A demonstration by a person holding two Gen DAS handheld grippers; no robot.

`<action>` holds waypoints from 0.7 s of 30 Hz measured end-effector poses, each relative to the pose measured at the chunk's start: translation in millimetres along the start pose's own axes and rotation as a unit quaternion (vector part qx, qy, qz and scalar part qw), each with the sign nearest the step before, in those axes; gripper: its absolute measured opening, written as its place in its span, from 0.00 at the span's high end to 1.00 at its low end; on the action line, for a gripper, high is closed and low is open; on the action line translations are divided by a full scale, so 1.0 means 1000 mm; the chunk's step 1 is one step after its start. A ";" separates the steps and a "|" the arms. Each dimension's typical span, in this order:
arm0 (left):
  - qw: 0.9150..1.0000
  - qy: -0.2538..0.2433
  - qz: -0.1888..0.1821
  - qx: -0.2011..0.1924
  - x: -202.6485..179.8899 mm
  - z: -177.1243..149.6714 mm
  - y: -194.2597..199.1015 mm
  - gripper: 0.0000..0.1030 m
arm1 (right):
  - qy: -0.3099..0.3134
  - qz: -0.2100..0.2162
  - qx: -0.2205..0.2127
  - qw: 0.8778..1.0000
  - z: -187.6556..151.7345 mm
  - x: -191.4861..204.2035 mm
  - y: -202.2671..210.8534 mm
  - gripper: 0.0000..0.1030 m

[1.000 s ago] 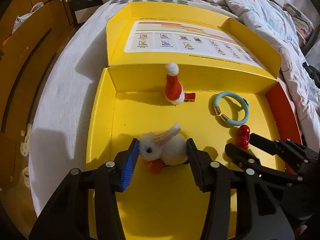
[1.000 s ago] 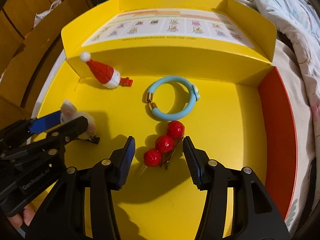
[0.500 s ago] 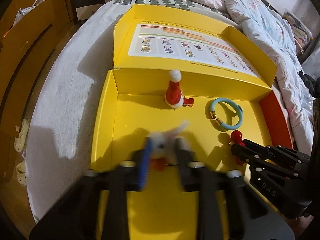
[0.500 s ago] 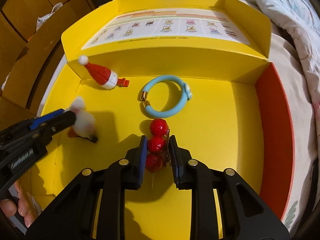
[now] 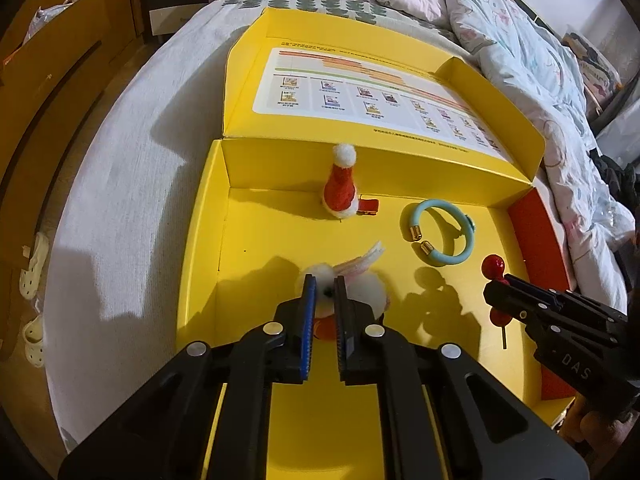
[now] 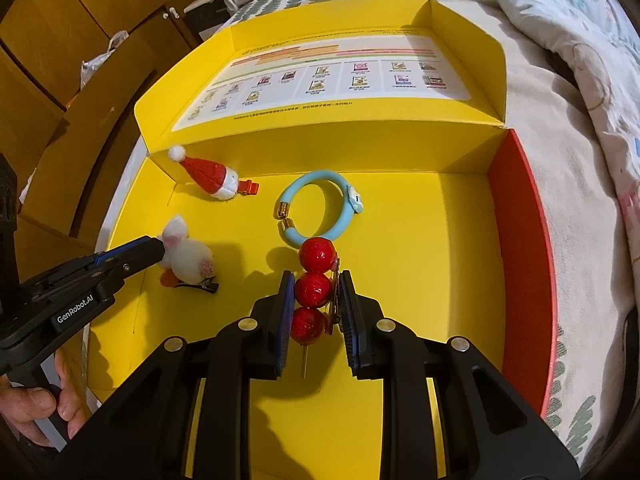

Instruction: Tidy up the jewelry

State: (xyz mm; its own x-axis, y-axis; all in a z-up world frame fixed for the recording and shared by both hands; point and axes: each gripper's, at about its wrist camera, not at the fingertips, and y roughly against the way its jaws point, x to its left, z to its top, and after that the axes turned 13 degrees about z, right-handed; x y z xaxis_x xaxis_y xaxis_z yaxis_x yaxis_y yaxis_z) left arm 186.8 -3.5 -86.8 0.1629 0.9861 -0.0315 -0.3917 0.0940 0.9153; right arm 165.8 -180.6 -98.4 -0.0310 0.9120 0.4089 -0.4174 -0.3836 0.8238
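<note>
Left wrist view
Left gripper [image 5: 325, 294]: clenched on the bunny clip's head, a blue pad on one side and a black one on the other.
Bunny clip [image 5: 366, 286]: white and fluffy with pink ears, at the near left of the box floor; whether it is lifted cannot be told.
Box [image 5: 204, 216]: yellow, open, lying on a bed [image 5: 120, 160]; printed sheet inside the raised lid.
Santa hat clip [image 5: 341, 192]: against the back wall, upright.
Bracelet [image 5: 438, 232]: light blue with gold ends, flat on the floor right of the hat.
Right gripper [image 5: 494, 294]: at the right edge, grasping the berry pin.
Berry pin [image 5: 493, 266]: one red ball shows above the fingers and one below, with a thin stick hanging down.

Right wrist view
Right gripper [image 6: 314, 300]: closed around the berry pin [image 6: 314, 258], pads pressing the middle ball; top ball past the tips, near the bracelet [image 6: 320, 208].
Left gripper [image 6: 154, 250]: comes in from the left, fingertips on the bunny clip [image 6: 188, 260].
Santa hat clip [image 6: 208, 174]: lying tilted by the back wall.
Box [image 6: 516, 248]: right wall is red.
</note>
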 end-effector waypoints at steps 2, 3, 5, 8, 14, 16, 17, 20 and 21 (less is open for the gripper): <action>1.000 0.001 -0.003 -0.003 0.001 0.001 0.003 1.00 | -0.001 0.004 -0.004 1.000 0.000 0.000 0.004 0.78; 1.000 0.001 -0.005 -0.005 0.000 0.001 0.006 1.00 | -0.002 0.005 -0.006 1.000 0.000 -0.001 0.006 0.78; 1.000 0.003 -0.010 -0.010 0.000 0.002 0.011 1.00 | -0.003 0.006 -0.008 1.000 0.000 -0.001 0.008 0.78; 1.000 0.002 -0.015 -0.019 -0.002 0.004 0.018 1.00 | -0.005 0.009 -0.009 1.000 0.000 -0.002 0.011 0.78; 1.000 -0.001 -0.011 -0.010 0.000 0.014 0.010 0.55 | -0.007 0.008 -0.009 1.000 -0.004 -0.003 0.012 0.78; 1.000 0.015 -0.001 -0.025 0.005 0.016 0.010 0.29 | -0.006 0.010 -0.008 1.000 -0.003 -0.003 0.012 0.78; 1.000 0.014 0.002 -0.023 0.004 0.018 0.008 0.29 | -0.005 0.011 -0.006 1.000 -0.003 -0.002 0.011 0.78; 1.000 0.008 0.016 -0.026 0.000 0.019 0.005 0.29 | -0.005 0.013 -0.007 1.000 -0.003 -0.003 0.011 0.78; 0.999 0.002 0.024 -0.024 -0.004 0.020 0.002 0.29 | -0.005 0.014 -0.005 1.000 -0.003 -0.002 0.011 0.78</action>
State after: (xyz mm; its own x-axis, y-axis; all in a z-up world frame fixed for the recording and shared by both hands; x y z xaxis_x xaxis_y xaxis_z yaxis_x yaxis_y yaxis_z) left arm 203.6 -10.2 -76.8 0.1389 0.9903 0.0091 -0.4417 0.0537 0.8956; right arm 158.9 -186.3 -91.7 -0.0343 0.8999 0.4347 -0.4260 -0.4066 0.8082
